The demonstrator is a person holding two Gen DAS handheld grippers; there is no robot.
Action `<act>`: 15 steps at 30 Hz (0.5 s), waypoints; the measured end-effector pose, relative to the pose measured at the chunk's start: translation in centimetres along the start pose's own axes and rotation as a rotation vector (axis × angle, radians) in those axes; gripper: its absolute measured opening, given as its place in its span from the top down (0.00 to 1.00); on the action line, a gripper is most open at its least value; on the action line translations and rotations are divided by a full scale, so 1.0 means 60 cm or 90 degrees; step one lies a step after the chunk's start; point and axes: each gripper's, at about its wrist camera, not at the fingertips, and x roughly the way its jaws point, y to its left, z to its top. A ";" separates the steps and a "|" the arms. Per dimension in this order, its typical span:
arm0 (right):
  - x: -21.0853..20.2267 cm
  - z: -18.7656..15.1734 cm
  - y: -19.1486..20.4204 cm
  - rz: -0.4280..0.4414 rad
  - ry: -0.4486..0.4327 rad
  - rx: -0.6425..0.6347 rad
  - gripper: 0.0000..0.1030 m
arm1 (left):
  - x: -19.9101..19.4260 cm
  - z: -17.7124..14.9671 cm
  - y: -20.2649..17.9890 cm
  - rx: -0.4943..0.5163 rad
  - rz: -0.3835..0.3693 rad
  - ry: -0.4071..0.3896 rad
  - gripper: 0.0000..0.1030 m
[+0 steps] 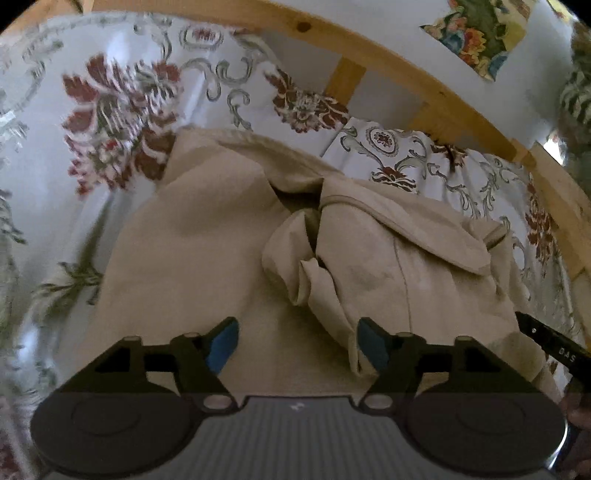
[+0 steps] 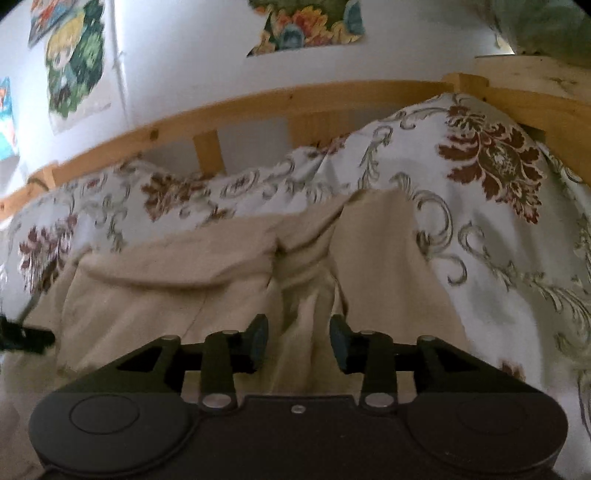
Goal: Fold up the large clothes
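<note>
Large beige cotton garment (image 1: 207,236), seemingly trousers with a flapped pocket, sprawled across the white bedspread with red and green floral print (image 1: 110,110), part smoothed, part bunched: flat panel to the left in the left wrist view, rumpled ridge and pocket flap to the right. Judged an early step, gathering and straightening before any clean fold. Left gripper (image 1: 298,341) low over the near edge of the cloth, blue-padded fingers (image 1: 221,345) spread wide, nothing between them, right finger just beside the bunched ridge. Right gripper (image 2: 299,341) likewise over the near edge, fingers parted around a raised vertical fold of fabric but not pinched on it; contact hard to tell through blur. Next move, likely: close on the near hem at two spaced points, lift and carry toward the far side, keeping the layers even so the ridge flattens. Beyond the bed, pale wooden slatted bed frame (image 1: 369,40); farther still, white wall with colourful floral patches (image 2: 306,22).
</note>
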 end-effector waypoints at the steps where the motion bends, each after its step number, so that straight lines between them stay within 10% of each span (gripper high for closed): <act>1: -0.011 -0.005 0.006 -0.005 0.004 -0.005 0.53 | -0.014 -0.005 -0.007 0.013 0.012 -0.008 0.18; 15: -0.279 -0.027 0.130 0.041 -0.065 -0.210 0.02 | -0.241 -0.100 -0.097 0.132 0.050 -0.076 0.01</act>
